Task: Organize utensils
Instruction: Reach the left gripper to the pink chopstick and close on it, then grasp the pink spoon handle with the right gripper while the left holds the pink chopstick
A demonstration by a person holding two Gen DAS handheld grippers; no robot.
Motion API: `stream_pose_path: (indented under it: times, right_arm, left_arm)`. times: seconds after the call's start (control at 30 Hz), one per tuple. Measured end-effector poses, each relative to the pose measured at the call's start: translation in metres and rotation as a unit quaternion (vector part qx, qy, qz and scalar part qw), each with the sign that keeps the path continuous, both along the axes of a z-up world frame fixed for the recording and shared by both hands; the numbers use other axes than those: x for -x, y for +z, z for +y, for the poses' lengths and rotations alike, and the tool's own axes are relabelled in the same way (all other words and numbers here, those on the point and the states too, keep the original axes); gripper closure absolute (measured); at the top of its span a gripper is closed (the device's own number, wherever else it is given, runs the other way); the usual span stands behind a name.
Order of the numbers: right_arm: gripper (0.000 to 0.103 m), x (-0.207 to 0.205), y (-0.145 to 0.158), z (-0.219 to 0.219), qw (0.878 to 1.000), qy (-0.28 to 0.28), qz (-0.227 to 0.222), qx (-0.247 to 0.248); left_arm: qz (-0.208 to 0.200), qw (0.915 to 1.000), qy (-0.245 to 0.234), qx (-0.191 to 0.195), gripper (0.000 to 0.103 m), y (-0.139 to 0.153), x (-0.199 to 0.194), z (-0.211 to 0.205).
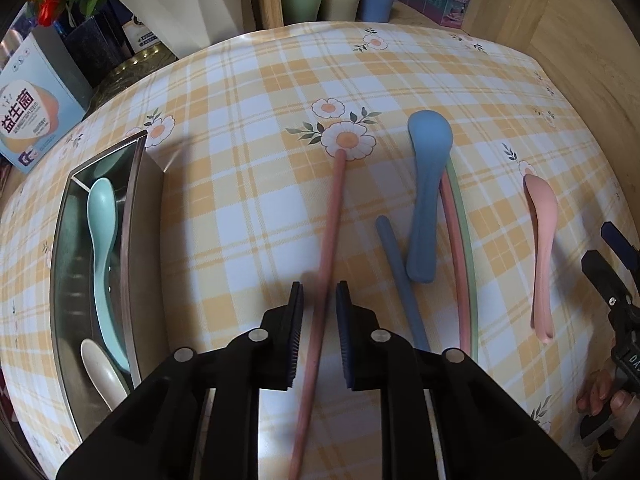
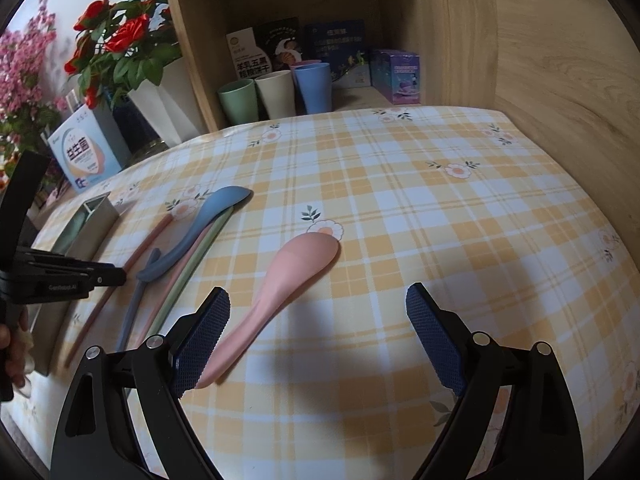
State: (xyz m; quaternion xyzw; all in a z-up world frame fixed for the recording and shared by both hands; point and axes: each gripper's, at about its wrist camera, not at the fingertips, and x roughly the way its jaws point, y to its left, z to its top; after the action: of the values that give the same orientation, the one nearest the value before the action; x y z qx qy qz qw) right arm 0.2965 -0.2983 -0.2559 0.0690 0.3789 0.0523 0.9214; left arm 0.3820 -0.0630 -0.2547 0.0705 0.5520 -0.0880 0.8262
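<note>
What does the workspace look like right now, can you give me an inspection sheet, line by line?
Surface: yellow plaid floral tablecloth, flat.
Job's things: metal organizer tray holds a mint spoon and a cream spoon; loose on the cloth are a pink chopstick, blue spoon, blue-grey chopstick, pink and green chopsticks and pink spoon.
Clutter: nothing seen on the cloth.
Grippers: left gripper closed around the pink chopstick; right gripper open, its left finger beside the pink spoon.
Cables: nothing seen.
Surroundings: wooden shelf with three cups, boxes, red flowers.
</note>
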Motion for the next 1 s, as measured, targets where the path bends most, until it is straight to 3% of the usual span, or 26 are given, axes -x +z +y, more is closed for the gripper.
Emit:
stream_pose_path:
  times: [0.07,0.17,0.37,0.53,0.7,1.0]
  right_arm:
    - [0.016,-0.001,-0.001,0.0,1.0,0.005,0.003,-0.003]
    - [0.016,-0.004,-0.003,0.002,1.0,0.008,0.009,-0.002]
    - [0.016,-0.006,-0.005,-0.001,1.0,0.007,0.019,-0.013]
    - [0.016,-0.01,-0.01,-0.006,0.999,0.003,0.034,-0.029]
    - [0.016,-0.012,-0.013,-0.011,0.998,0.007,0.043,-0.051]
    - [0.018,-0.015,-0.016,-0.006,0.995,0.045,0.056,-0.069]
  left_arm:
    - [-0.006,1.0,-0.001,0.003,0.096,0.0,0.004,-0.001]
    - [-0.011,0.9999,-0.002,0.01,0.097,0.0,0.008,-0.001]
    - [0.002,0.9961,0.044,0.076,0.097,0.002,0.018,0.015]
    - [-0.027,0.9884,0.089,0.12,0.097,0.017,0.047,0.027]
    - [-0.055,0.9893,0.079,0.109,0.097,0.032,0.075,0.021]
    - [-0.081,0.9871,0.059,0.125,0.097,0.046,0.093,0.016]
